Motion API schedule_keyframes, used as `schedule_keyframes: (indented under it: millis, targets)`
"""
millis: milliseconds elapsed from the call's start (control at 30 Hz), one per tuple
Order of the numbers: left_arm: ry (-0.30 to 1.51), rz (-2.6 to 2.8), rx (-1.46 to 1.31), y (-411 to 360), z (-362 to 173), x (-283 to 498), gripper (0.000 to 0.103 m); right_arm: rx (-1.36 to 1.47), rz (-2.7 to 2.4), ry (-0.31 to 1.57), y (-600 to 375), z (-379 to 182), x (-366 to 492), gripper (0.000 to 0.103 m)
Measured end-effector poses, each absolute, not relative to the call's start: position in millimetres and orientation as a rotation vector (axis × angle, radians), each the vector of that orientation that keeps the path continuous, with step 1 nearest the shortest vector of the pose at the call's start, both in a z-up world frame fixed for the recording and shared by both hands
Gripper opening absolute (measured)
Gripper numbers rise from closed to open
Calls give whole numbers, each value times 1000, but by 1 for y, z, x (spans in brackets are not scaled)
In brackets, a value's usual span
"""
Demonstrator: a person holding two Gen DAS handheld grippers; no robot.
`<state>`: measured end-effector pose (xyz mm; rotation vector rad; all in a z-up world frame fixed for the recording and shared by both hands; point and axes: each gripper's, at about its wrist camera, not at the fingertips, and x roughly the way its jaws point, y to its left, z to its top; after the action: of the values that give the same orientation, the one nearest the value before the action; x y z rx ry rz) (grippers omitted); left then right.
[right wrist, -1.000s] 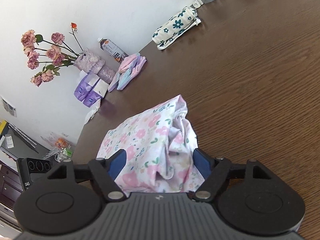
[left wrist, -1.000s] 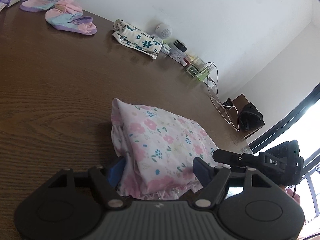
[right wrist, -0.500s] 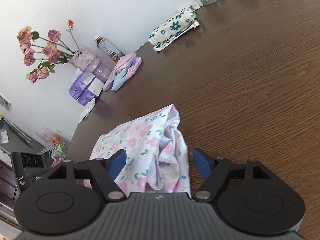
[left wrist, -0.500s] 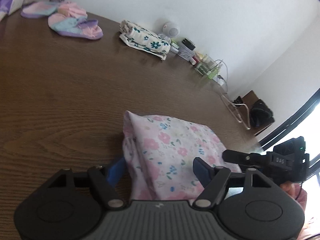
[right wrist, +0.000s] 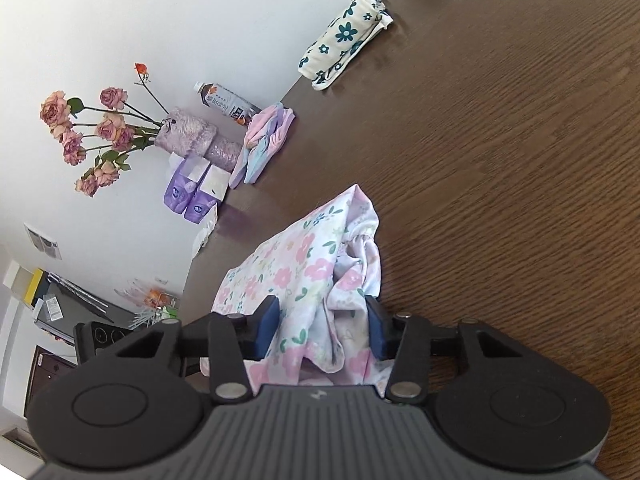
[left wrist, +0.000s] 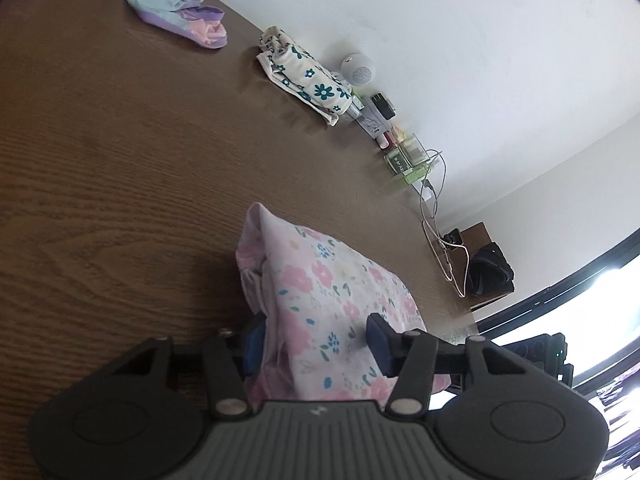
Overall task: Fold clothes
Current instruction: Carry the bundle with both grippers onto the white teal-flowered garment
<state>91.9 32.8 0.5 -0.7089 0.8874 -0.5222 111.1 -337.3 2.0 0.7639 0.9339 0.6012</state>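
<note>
A brown table (left wrist: 120, 160) carries a pink floral garment (left wrist: 332, 300) at its near edge, bunched between both grippers. The left gripper (left wrist: 316, 346) and right gripper (right wrist: 322, 330) each have jaws closing with the garment's cloth between them, pads touching it. Far off lie a blue-flowered bundle (left wrist: 308, 80) and pastel clothes (left wrist: 180, 20).

The garment (left wrist: 332, 300) lies on the desk (left wrist: 100, 184) near both tongs; folded clothes (left wrist: 308, 80) and a vase (right wrist: 196, 140) line the wall behind
</note>
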Motion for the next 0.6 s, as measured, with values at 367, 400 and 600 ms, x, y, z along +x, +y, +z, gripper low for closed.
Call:
schedule_keyframes:
  millis: [367,400,600]
  targets:
    - [848,-534,-710,36,4,94,35,851,643,898,-335,-5,120,26]
    - [845,-538,-706,36,5,94,34,850,648,891,-335,-3,121,26]
    - [810,-554,-729,40,11,100,33,836,658,858,-332,8,128,25]
